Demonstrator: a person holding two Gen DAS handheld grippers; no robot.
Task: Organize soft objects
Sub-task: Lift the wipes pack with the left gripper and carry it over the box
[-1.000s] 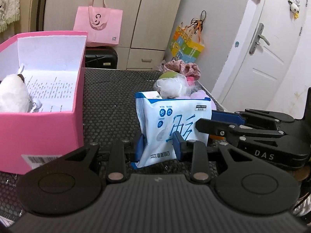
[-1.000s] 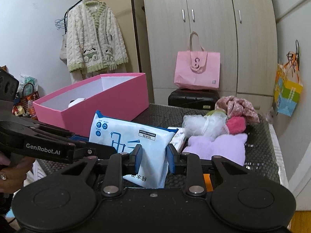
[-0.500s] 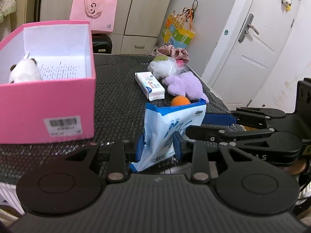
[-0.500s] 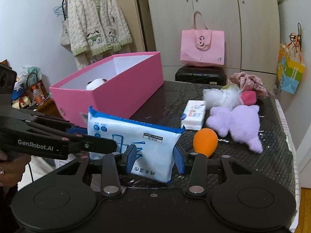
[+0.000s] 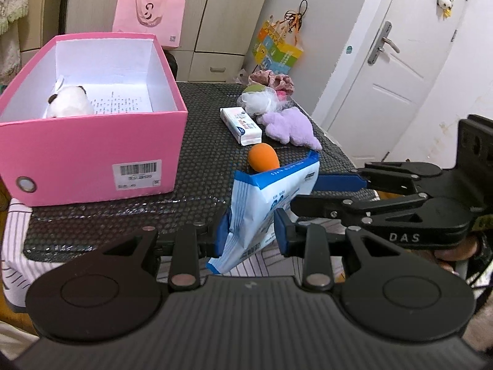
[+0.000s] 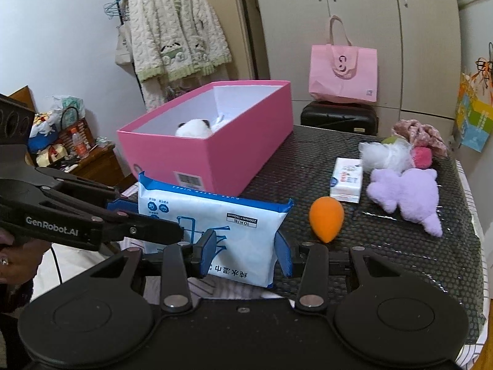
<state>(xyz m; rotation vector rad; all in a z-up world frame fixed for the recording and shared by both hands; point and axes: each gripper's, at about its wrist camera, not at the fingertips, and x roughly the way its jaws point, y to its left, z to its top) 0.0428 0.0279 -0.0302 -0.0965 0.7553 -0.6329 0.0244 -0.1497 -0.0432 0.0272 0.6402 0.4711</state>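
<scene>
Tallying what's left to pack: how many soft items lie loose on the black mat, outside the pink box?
6: tissue pack, orange sponge, purple plush, white puff, pink pompom, floral scrunchie. The pile may hide more.

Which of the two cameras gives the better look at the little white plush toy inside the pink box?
The left wrist view: it looks down into the pink box, showing the white plush toy lying against the box's left inner wall, dark ears visible. The right wrist view sees the box from a lower angle, so only the top of the toy peeks over the rim.
</scene>
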